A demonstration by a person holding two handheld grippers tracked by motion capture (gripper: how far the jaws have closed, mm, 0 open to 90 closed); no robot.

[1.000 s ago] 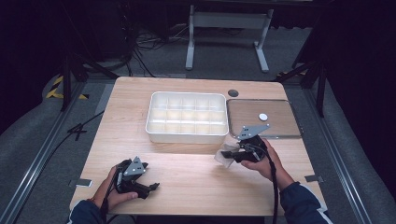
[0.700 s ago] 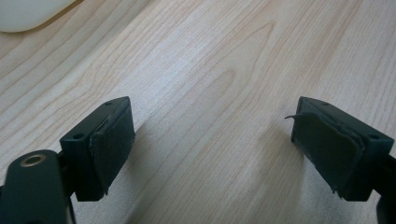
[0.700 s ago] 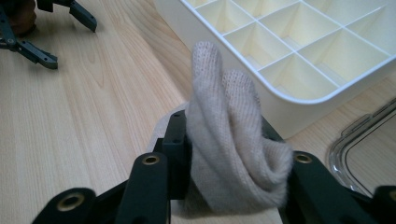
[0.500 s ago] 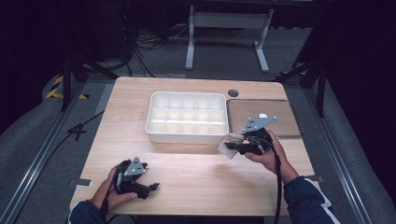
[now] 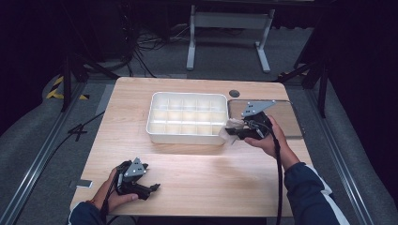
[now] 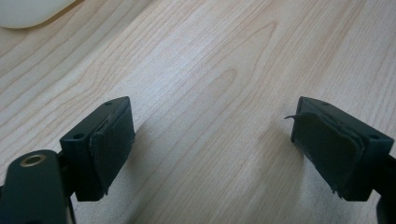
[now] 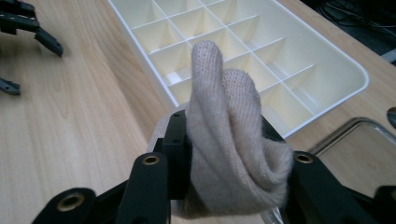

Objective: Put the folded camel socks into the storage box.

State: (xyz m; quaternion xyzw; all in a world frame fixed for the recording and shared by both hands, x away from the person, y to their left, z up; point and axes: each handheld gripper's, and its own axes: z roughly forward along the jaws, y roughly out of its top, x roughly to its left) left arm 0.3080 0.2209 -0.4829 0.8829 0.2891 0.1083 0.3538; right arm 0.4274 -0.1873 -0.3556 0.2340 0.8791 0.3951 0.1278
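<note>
Right gripper view shows the right tool (image 7: 224,154) clamped on a beige sock (image 7: 229,140), its folded length pointing toward the white tray (image 7: 327,60). High view places it at the tray's right edge, while the left tool (image 5: 151,188) rests apart on the desk (image 5: 211,178).

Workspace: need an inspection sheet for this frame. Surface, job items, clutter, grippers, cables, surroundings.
Surface: light wooden table, bare near the person.
Job's things: folded beige knitted cloth; white compartment tray at table centre, cells look empty; shallow metal tray to its right.
Clutter: nothing seen on the table; a small dark round fitting sits in the top.
Grippers: left gripper open, low over bare wood; right gripper shut on the cloth, at the compartment tray's right front corner.
Cables: black cable trails from the right gripper along the forearm; loose cables on the floor behind.
Surroundings: grey carpet, a metal stand, dark background.
</note>
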